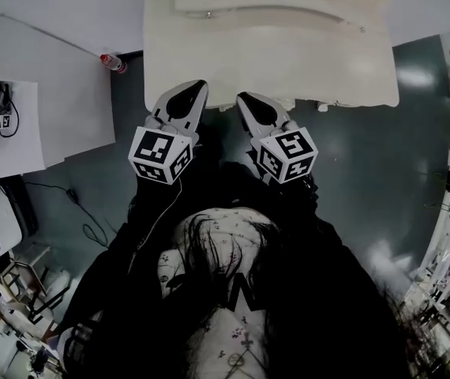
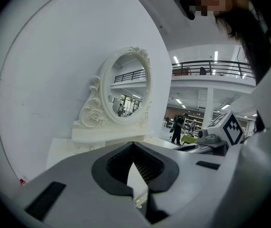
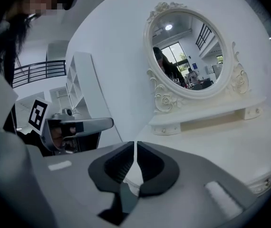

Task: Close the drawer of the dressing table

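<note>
White all over, the dressing table [image 1: 272,54] stands just ahead of me, with its oval mirror [image 3: 190,56] upright at the back of the counter. Its drawer [image 3: 265,183] sits under the front edge and shows only a small knob, so I cannot tell how far it stands out. My left gripper [image 1: 198,87] and right gripper [image 1: 245,99] hover side by side near that edge, each with its fingers drawn together at the tips, holding nothing.
</note>
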`<action>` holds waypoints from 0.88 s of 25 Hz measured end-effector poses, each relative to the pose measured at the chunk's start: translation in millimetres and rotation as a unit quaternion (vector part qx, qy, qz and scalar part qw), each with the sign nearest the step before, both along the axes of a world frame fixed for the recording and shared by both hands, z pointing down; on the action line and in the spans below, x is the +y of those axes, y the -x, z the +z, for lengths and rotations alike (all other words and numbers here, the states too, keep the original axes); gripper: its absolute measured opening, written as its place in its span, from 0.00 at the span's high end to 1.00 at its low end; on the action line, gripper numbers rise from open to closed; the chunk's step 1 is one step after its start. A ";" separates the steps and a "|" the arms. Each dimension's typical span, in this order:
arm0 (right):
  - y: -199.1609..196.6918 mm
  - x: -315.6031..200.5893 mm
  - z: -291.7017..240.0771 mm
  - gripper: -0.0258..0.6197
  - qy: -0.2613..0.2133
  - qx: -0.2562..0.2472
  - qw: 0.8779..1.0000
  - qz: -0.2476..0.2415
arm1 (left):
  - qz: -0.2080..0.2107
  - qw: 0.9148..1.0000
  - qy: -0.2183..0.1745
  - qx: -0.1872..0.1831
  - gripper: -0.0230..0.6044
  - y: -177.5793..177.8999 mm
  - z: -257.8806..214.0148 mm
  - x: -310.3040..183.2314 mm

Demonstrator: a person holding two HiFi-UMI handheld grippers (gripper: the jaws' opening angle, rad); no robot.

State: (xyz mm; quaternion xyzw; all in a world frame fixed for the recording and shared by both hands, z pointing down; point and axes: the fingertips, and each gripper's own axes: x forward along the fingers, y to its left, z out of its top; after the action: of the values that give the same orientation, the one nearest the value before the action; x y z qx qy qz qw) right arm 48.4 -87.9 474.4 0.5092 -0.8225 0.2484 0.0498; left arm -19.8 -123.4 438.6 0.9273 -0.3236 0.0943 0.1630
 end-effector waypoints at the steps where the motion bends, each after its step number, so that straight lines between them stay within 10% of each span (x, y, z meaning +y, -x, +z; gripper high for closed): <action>1: -4.8 9.0 -0.4 0.91 -0.002 0.003 1.000 -0.004 | 0.004 1.000 -0.001 0.000 0.96 -8.6 -0.8 12.7; 22: 8.9 148.8 -12.9 0.92 -0.034 -0.021 0.998 -0.054 | -0.018 0.999 -0.029 -0.040 0.96 -14.3 -19.4 158.6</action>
State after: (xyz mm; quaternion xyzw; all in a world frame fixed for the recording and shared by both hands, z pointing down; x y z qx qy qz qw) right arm 39.5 61.0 461.4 0.4599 -0.8578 0.2277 0.0289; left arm -5.5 35.2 419.3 0.9209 -0.3494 0.1194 0.1250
